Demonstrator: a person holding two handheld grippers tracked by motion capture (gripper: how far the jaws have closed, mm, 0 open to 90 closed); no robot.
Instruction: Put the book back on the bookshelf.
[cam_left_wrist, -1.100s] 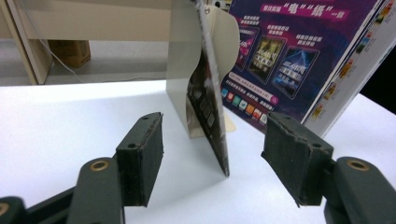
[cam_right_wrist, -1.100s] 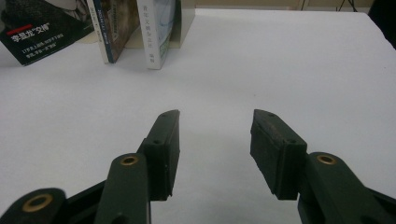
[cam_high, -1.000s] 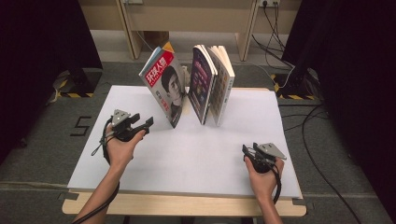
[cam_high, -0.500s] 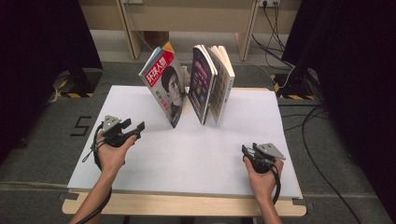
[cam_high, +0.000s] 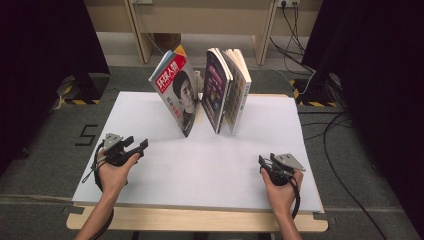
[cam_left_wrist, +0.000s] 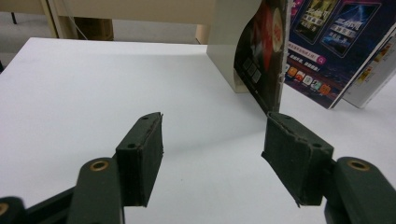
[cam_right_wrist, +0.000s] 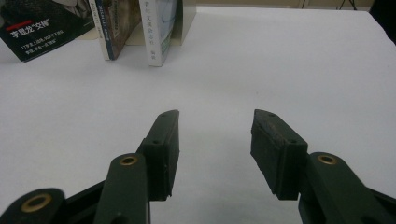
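A red-topped magazine with a portrait cover (cam_high: 176, 92) leans upright at the back middle of the white table (cam_high: 200, 160). Right of it stand a dark purple book (cam_high: 216, 90) and a pale book (cam_high: 237, 87), leaning together. My left gripper (cam_high: 142, 145) rests low at the table's left side, open and holding nothing; in the left gripper view its jaws (cam_left_wrist: 212, 149) point toward the magazine's lower edge (cam_left_wrist: 264, 60) and the purple cover (cam_left_wrist: 327, 51). My right gripper (cam_high: 261, 162) sits near the front right, open, nothing between its fingers (cam_right_wrist: 215, 140).
A wooden frame and cardboard box (cam_high: 167, 40) stand behind the table. Cables (cam_high: 300, 75) trail on the grey floor at right. A cream bookend (cam_left_wrist: 231, 46) props the magazine. Bare white tabletop lies between both hands and the books.
My left gripper has drifted toward the near left and sunk closer to the tabletop. The right gripper and the books have not moved.
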